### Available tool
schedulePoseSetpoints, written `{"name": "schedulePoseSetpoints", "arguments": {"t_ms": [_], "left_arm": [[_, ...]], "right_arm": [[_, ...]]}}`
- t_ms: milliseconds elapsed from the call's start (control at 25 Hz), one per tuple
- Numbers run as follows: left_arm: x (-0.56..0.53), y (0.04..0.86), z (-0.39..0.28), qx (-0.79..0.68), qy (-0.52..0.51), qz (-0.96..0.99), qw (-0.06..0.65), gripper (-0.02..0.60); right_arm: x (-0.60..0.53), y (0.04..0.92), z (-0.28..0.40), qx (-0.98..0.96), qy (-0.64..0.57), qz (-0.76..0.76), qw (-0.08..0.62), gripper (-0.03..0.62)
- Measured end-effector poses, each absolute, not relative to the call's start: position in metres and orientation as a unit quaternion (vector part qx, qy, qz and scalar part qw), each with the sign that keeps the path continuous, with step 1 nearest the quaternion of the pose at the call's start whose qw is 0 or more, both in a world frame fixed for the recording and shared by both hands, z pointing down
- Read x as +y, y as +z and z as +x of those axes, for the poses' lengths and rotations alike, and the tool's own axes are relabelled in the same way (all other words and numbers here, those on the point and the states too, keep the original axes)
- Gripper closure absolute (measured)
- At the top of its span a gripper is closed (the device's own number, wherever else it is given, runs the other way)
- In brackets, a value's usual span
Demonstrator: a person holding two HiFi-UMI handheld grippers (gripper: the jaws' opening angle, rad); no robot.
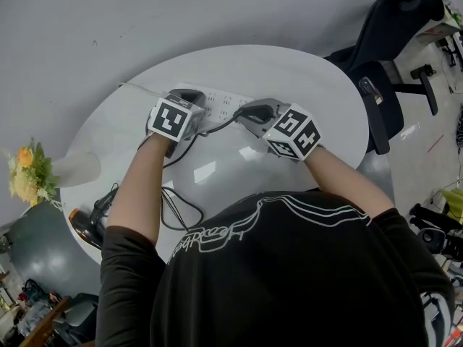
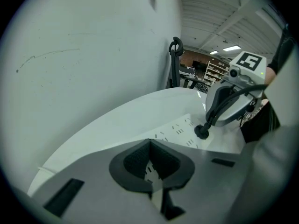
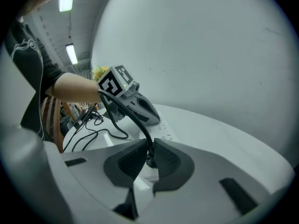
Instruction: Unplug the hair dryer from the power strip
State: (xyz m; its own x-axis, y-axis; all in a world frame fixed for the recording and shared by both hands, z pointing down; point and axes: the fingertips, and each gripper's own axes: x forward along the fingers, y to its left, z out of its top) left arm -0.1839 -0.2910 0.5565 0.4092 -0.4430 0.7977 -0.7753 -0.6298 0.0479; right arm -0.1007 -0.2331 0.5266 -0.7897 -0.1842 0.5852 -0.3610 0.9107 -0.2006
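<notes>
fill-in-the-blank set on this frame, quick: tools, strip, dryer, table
The right tool is shut on the black ____ in the white power strip.
The left tool sits over the same strip, jaws ____, not open.
The hair dryer lies near the edge of the ____ white table.
Missing: plug; shut; round.

Cable [image 1: 197, 208] loops bar the table's [image 1: 289, 71] near left.

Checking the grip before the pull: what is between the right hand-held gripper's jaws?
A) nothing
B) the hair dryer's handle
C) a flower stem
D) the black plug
D: the right hand-held gripper is shut on the black plug at the power strip.
</notes>
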Motion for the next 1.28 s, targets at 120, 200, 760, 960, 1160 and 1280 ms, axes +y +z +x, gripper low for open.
{"name": "schedulePoseSetpoints", "arguments": {"t_ms": [120,200,760,960,1160,1280], "left_arm": [[-0.291,0.556,-0.184,-0.375,0.391,0.813,0.215,0.580],[-0.292,0.556,-0.183,-0.375,0.392,0.813,0.212,0.580],[-0.291,0.557,-0.183,-0.379,0.388,0.810,0.223,0.580],[-0.291,0.557,-0.183,-0.382,0.384,0.809,0.228,0.580],[-0.292,0.558,-0.183,-0.384,0.389,0.805,0.231,0.580],[-0.291,0.558,-0.183,-0.385,0.388,0.805,0.231,0.580]], "right_arm": [[-0.233,0.526,-0.100,-0.934,0.154,0.146,0.287,0.566],[-0.230,0.526,-0.101,-0.936,0.107,0.135,0.308,0.566],[-0.228,0.526,-0.102,-0.938,0.114,0.101,0.312,0.566],[-0.231,0.525,-0.099,-0.933,0.178,0.113,0.292,0.566],[-0.229,0.528,-0.103,-0.933,0.125,0.099,0.324,0.566],[-0.224,0.526,-0.105,-0.931,0.075,0.087,0.347,0.566]]}}
